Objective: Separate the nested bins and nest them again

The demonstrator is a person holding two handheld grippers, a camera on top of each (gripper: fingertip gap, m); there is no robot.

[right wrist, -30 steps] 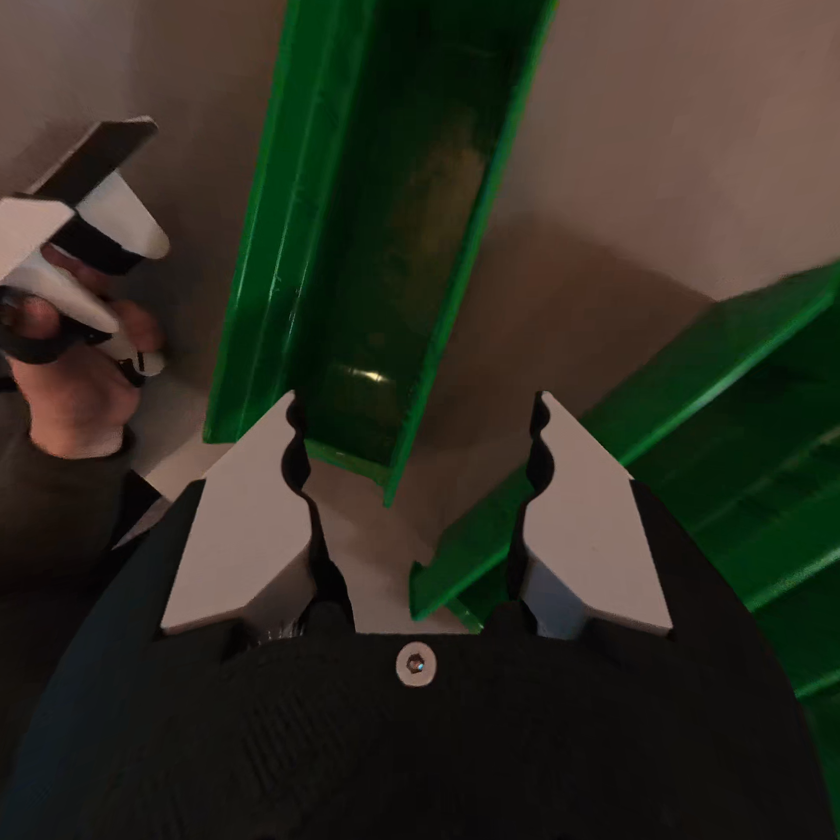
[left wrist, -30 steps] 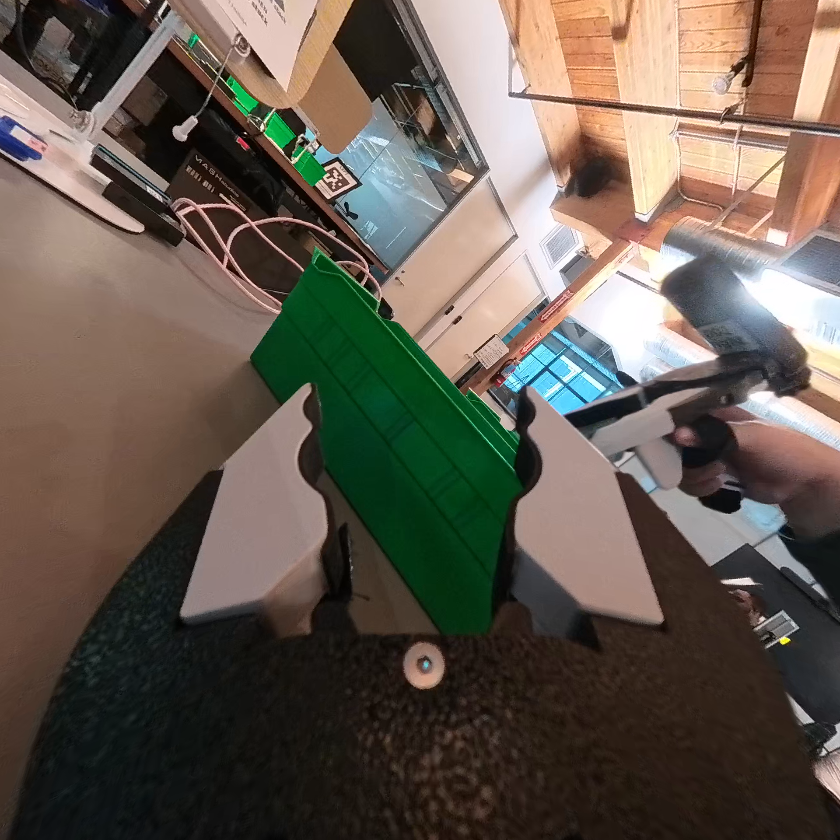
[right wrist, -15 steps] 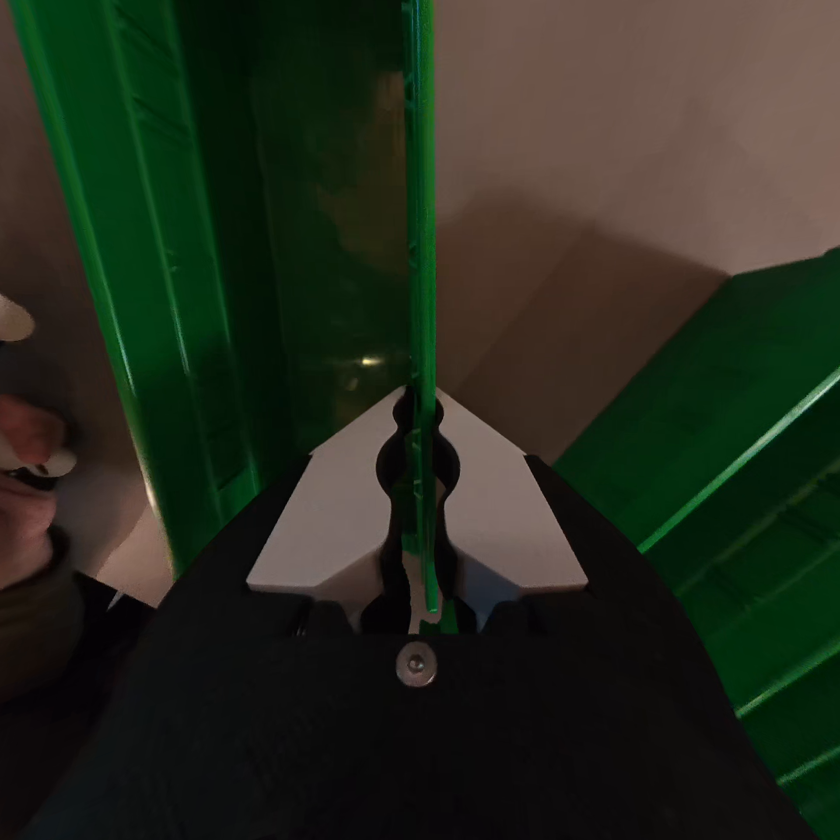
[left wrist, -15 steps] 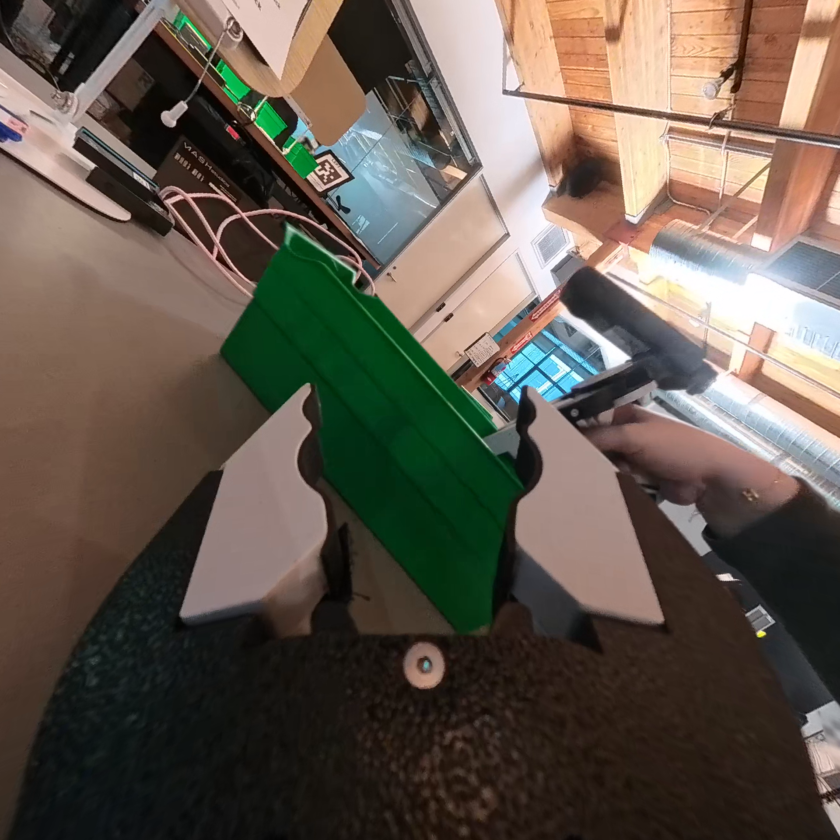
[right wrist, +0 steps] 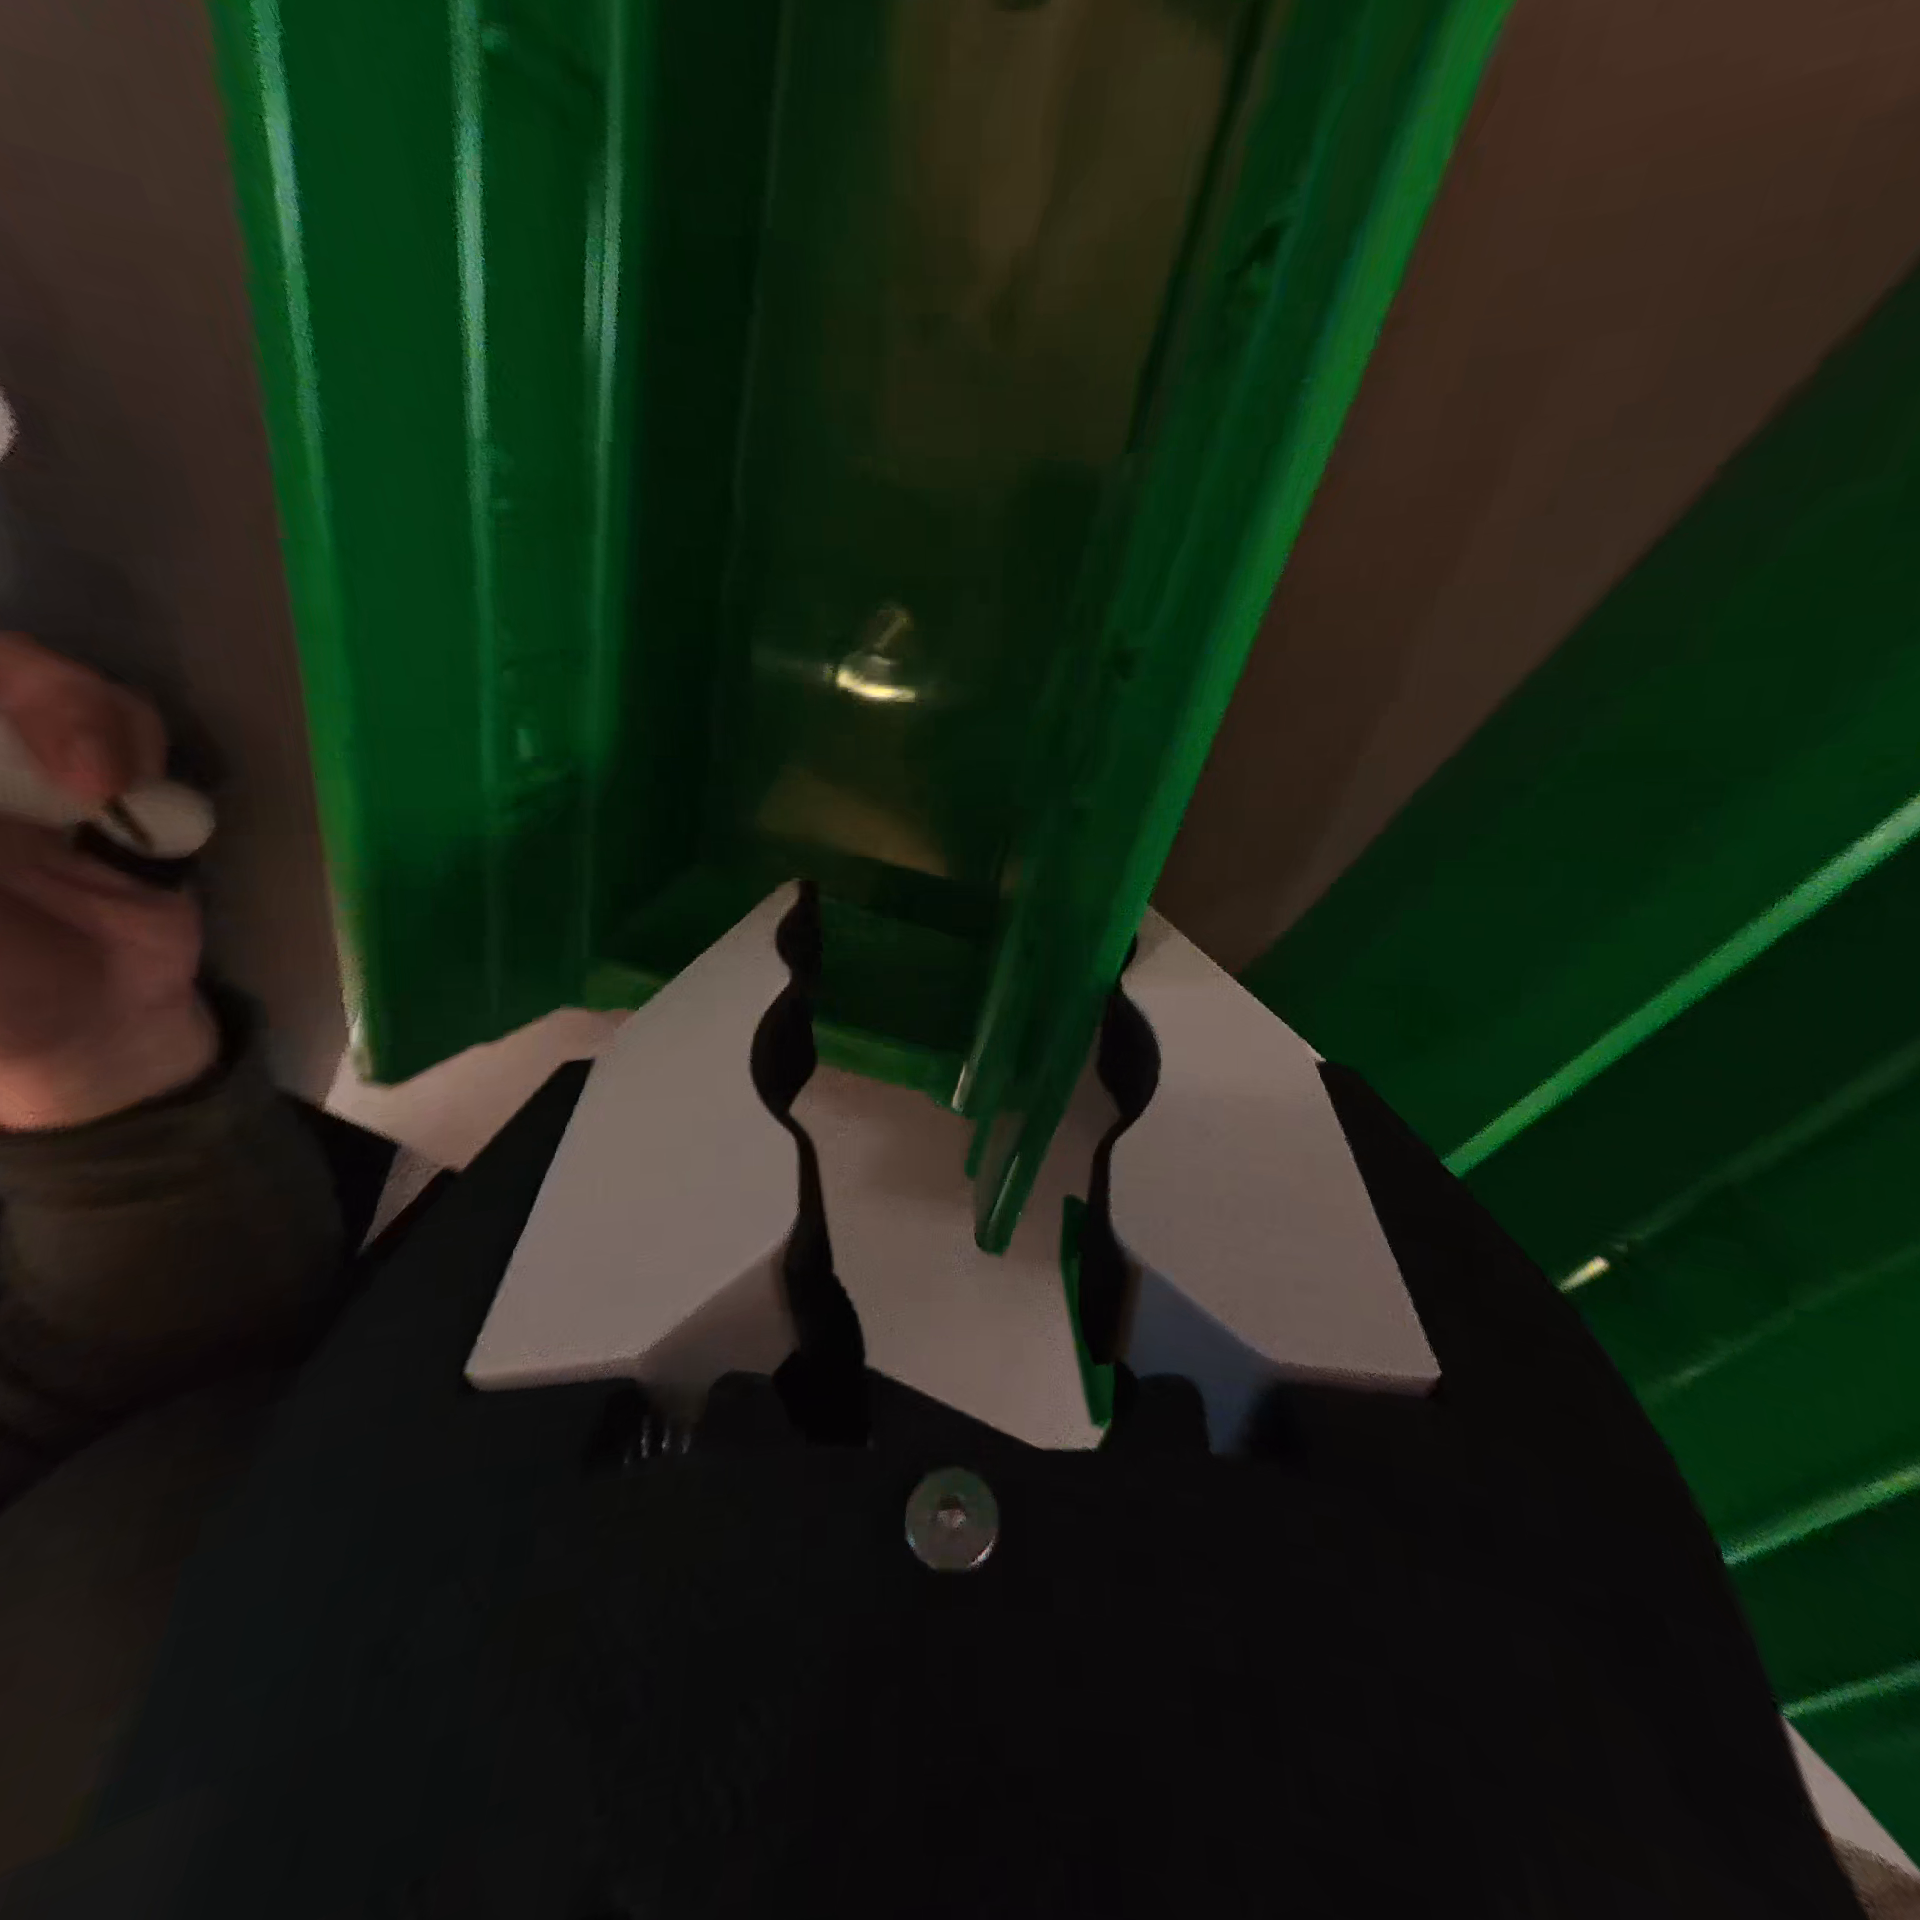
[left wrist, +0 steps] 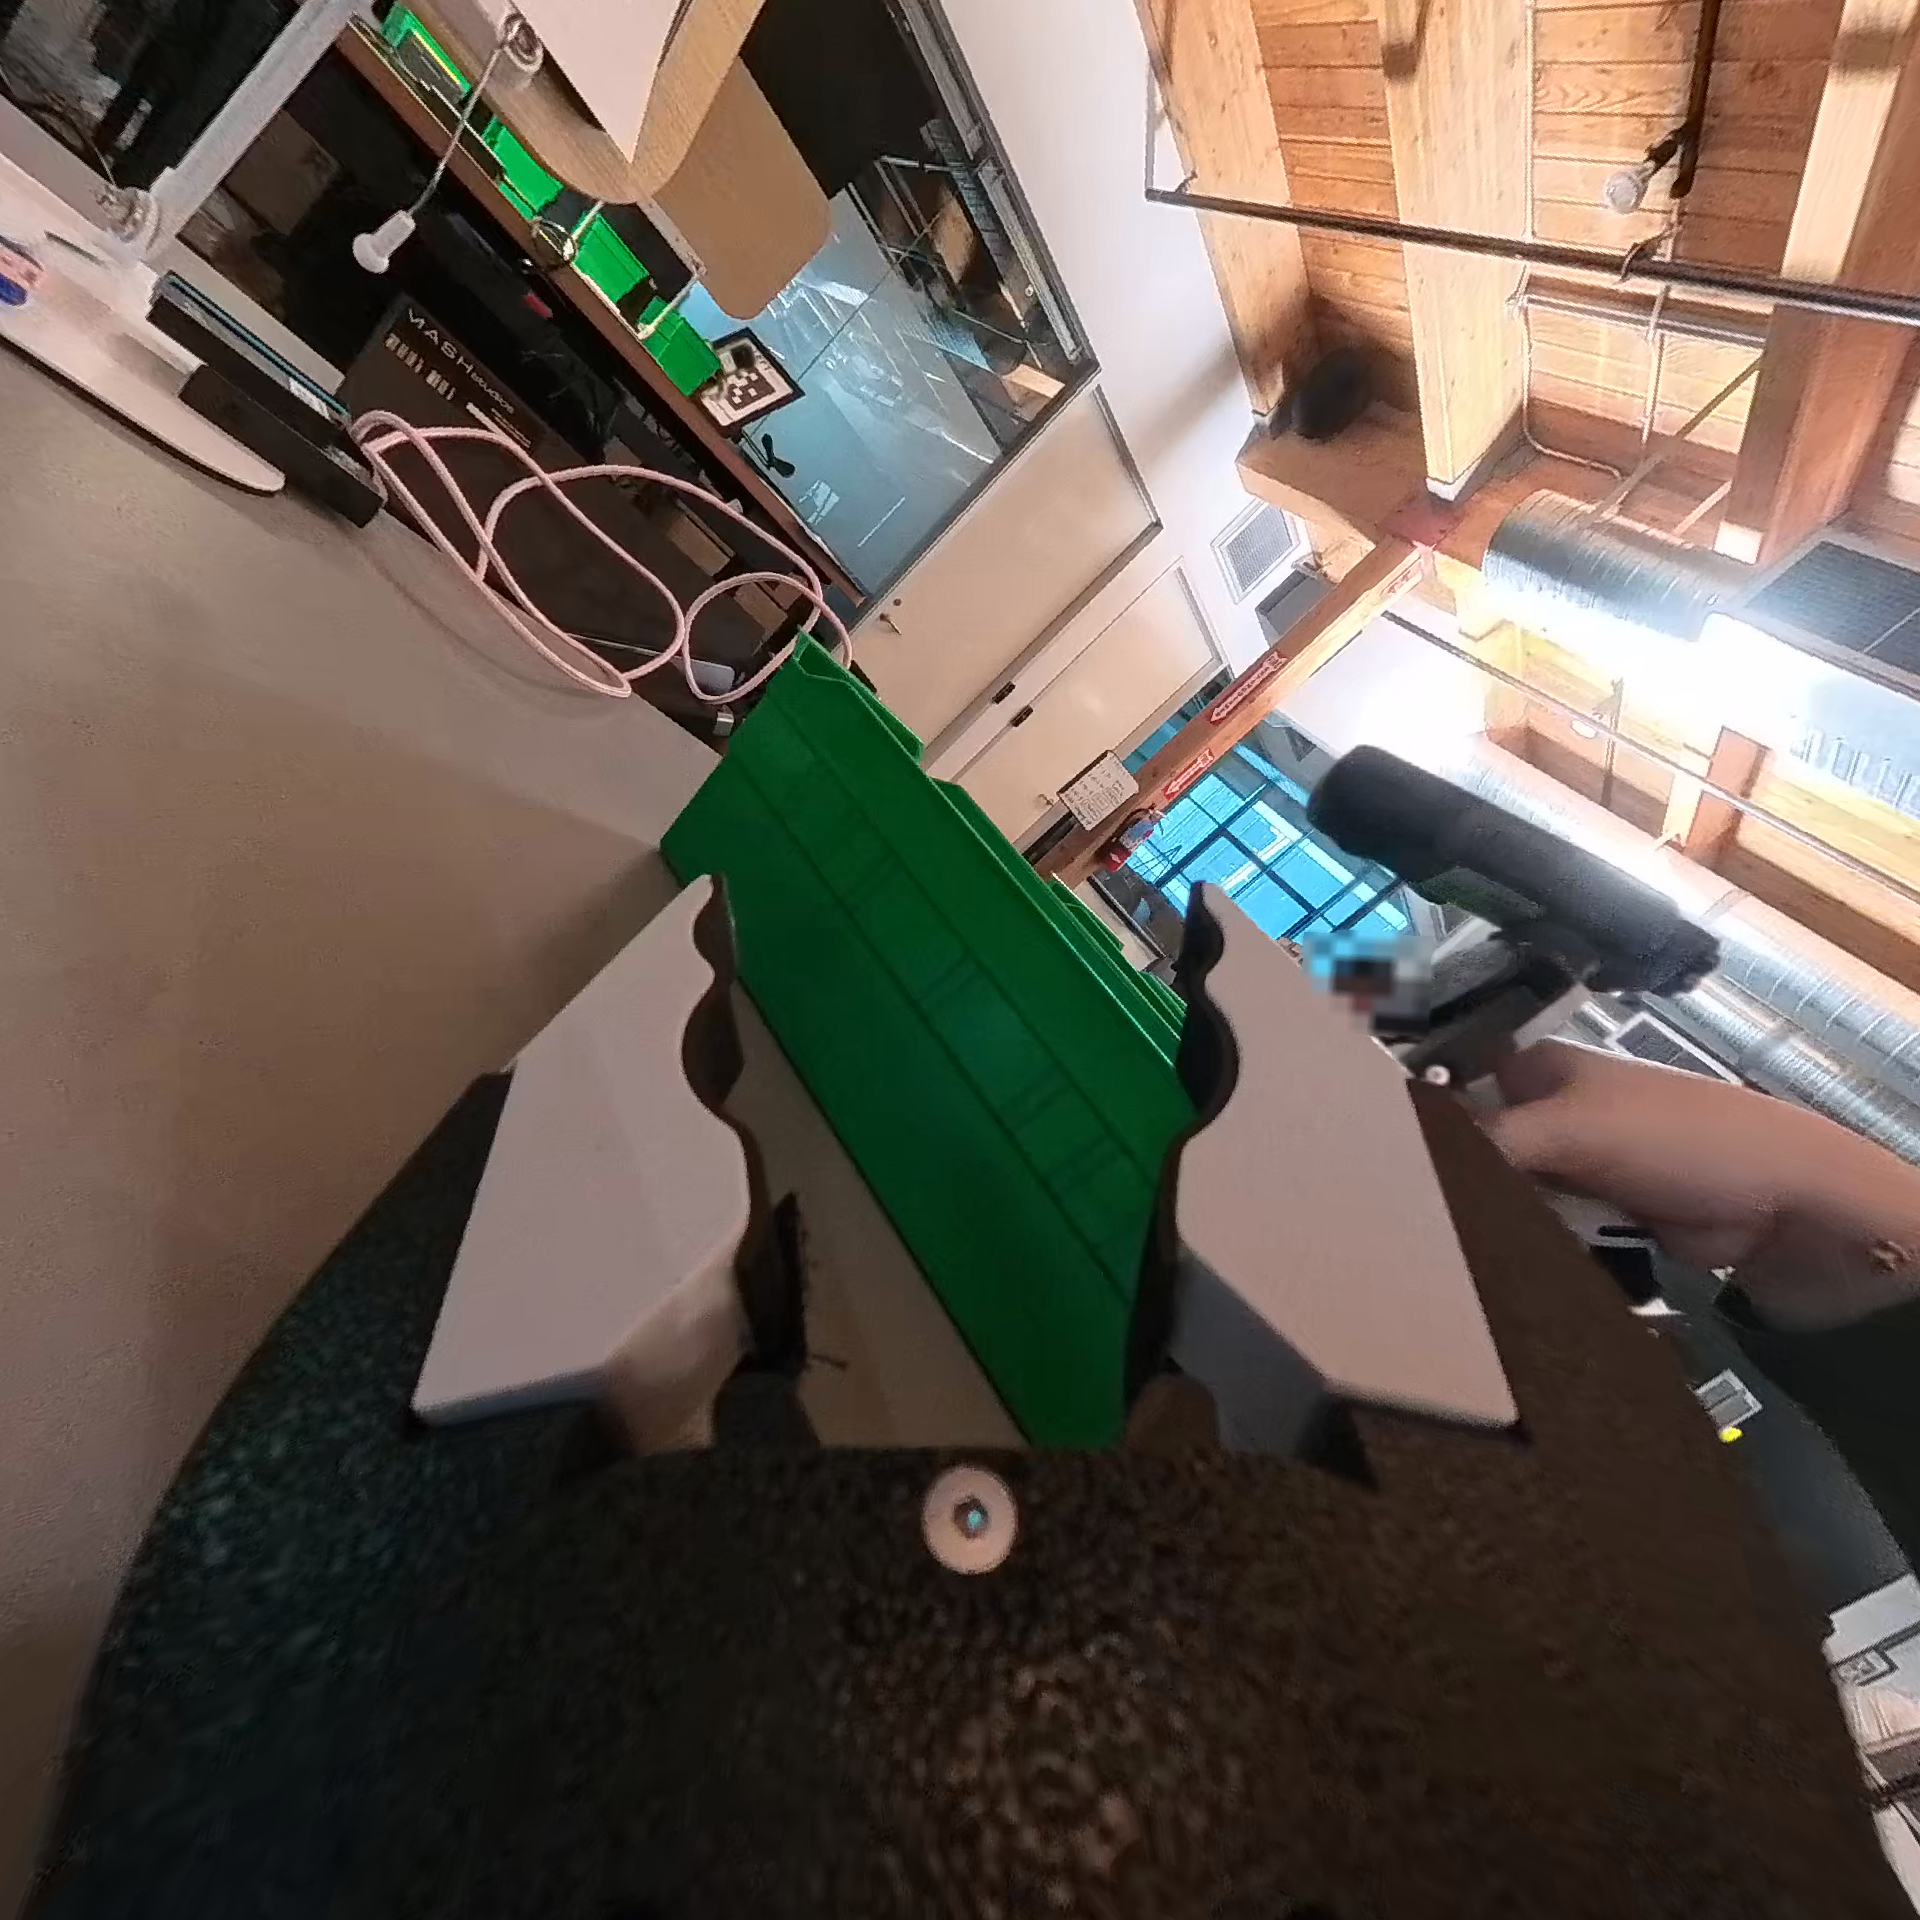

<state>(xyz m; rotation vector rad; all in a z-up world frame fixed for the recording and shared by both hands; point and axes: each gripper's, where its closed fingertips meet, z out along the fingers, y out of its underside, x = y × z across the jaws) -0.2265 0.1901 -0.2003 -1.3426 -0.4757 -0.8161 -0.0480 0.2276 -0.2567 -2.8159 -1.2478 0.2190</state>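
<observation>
A long green bin (left wrist: 935, 987) lies on the grey table (left wrist: 208, 831). My left gripper (left wrist: 956, 886) is open around its near end, with the bin's side wall close to the right finger (left wrist: 1309, 1143). In the right wrist view I look down into this bin (right wrist: 623, 416). My right gripper (right wrist: 966, 909) is open, and the bin's right wall (right wrist: 1049, 987) stands between its fingers, next to the right one. A second green bin (right wrist: 1662, 1039) lies to the right. Whether another bin is nested inside is hidden.
A pink cable (left wrist: 582, 540), a black box (left wrist: 260, 416) and a white lamp base (left wrist: 104, 353) sit at the table's far edge. The hand holding the right gripper (left wrist: 1662, 1174) is at the right. The hand holding the left gripper (right wrist: 83, 883) is left of the bin.
My right gripper closed on the bin's right wall half a second ago and has now opened again with the wall still between its fingers. The left gripper stayed open around the bin's end.
</observation>
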